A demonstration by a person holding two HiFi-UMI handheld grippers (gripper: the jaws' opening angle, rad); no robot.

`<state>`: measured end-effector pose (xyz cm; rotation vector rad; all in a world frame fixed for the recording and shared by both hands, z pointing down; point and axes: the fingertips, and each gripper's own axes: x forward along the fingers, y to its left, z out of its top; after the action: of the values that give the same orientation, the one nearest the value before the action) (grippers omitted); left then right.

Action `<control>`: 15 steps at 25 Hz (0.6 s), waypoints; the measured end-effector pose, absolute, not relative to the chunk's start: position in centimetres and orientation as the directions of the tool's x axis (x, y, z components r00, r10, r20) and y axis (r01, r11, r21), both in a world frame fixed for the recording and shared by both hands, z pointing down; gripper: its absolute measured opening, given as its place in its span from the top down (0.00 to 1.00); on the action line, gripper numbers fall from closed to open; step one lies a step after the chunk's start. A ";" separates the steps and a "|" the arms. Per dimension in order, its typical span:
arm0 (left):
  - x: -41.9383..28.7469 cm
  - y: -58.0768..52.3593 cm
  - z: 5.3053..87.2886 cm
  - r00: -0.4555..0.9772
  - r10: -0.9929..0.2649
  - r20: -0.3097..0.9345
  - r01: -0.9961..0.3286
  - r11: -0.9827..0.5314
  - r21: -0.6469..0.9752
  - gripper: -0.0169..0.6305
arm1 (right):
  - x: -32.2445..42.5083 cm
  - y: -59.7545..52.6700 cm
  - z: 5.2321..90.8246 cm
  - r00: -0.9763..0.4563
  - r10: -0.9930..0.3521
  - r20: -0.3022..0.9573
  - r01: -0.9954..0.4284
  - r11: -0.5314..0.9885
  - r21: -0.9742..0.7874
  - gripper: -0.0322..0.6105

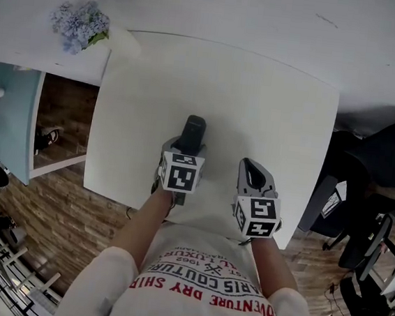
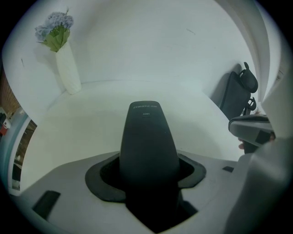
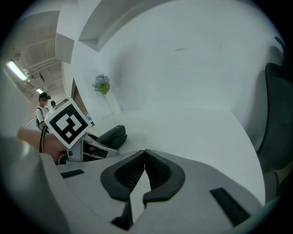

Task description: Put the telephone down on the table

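Note:
The black telephone handset (image 1: 193, 131) sticks forward out of my left gripper (image 1: 189, 148), whose jaws are closed on its sides. In the left gripper view the telephone (image 2: 147, 137) fills the gap between the dark pads (image 2: 98, 176) and points at the far wall, low over the white table (image 1: 261, 90). From the right gripper view the telephone (image 3: 112, 135) shows beside the left gripper's marker cube (image 3: 68, 122). My right gripper (image 1: 254, 174) hovers to the right of it with its tips together (image 3: 145, 157) and nothing in them.
A white vase with bluish flowers (image 1: 81, 26) stands at the table's far left corner. Black office chairs (image 1: 387, 160) stand past the table's right edge. A wooden floor (image 1: 59, 209) lies to the left. A person (image 3: 43, 109) stands far off at the left.

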<state>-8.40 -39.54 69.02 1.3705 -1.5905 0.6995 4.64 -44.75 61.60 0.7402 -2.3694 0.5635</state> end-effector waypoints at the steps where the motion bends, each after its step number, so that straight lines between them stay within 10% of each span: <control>1: -8.4 -39.6 69.1 0.013 -0.457 0.890 -0.964 0.229 0.132 0.53 | 4.6 -44.8 61.7 -0.672 -0.372 0.640 -0.623 0.752 -0.217 0.91; 15: -7.8 -39.5 68.4 0.122 -0.509 0.852 -0.960 0.157 0.231 0.47 | 4.8 -44.6 61.5 -0.669 -0.387 0.634 -0.638 0.736 -0.225 0.91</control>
<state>-7.76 -39.52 68.35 1.4814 -1.5166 0.6202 4.80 -44.56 61.51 0.7724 -2.3705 0.5877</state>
